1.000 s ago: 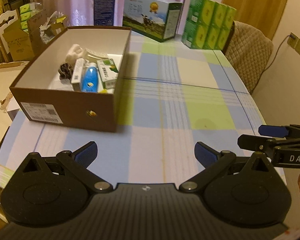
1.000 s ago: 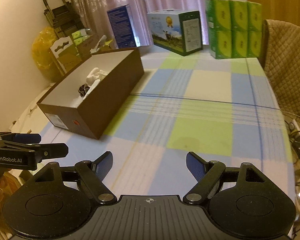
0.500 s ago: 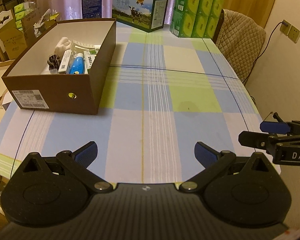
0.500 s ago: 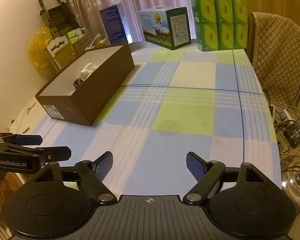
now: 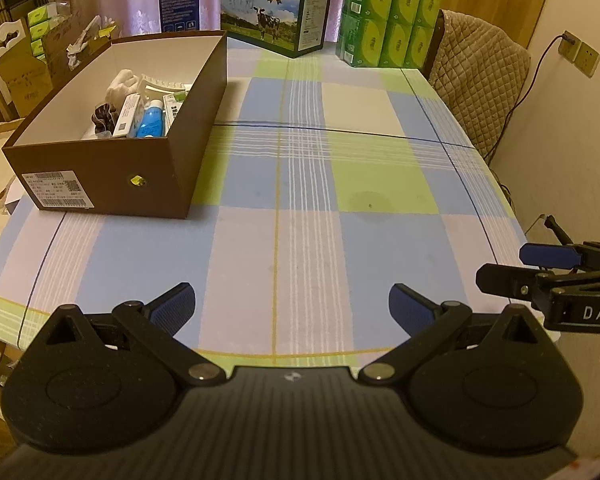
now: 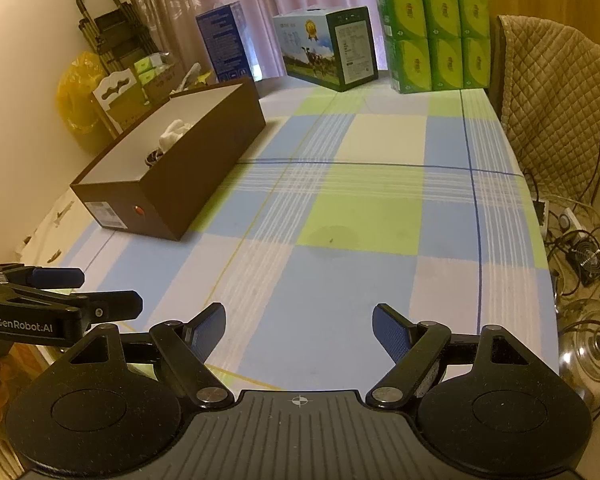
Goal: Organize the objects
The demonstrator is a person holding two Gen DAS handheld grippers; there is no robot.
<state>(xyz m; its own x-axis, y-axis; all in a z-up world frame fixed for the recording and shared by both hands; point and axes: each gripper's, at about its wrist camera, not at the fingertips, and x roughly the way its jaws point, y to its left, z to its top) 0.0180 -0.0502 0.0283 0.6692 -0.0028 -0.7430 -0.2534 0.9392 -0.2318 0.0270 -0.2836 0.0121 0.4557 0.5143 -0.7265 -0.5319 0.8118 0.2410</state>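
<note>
Brown box [image 5: 140,178], blue bottle [image 5: 151,120], white cloth [image 5: 122,84], cartons inside

The box [image 6: 204,168] at ten o'clock hides most of its contents behind its near wall. The label [image 5: 58,188] print is too small to read.

An open brown box [image 5: 140,168] holds a blue bottle [image 5: 151,121] and small packets.

Blue, green and white plaid tablecloth [image 5: 308,184]; brown box [image 5: 112,176]; green packs [image 5: 392,20]
</note>
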